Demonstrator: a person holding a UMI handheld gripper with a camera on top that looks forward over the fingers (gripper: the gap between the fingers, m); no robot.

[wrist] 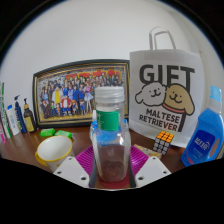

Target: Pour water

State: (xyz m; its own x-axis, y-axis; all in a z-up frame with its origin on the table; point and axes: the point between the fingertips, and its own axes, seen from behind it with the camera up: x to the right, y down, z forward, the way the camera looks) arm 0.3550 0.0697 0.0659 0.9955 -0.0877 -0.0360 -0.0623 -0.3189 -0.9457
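Observation:
A clear plastic bottle (pixel 111 140) with a white cap and a green label band stands upright between my fingers. The magenta pads (pixel 86 160) press against its lower body on both sides, so my gripper (pixel 111 172) is shut on it. The bottle's base is hidden down between the fingers. The brown table shows through its lower part, and I cannot tell how much water it holds. A yellow-rimmed white bowl (pixel 53 150) sits on the wooden table (pixel 25 150) just ahead of the left finger.
Behind the bottle stand a framed group photo (pixel 80 90) and a white gift bag (pixel 165 90). A Rubik's cube (pixel 162 143) and a blue spray bottle (pixel 207 135) are ahead to the right. Several small bottles (pixel 15 118) stand far left, with green items (pixel 55 132) beside the bowl.

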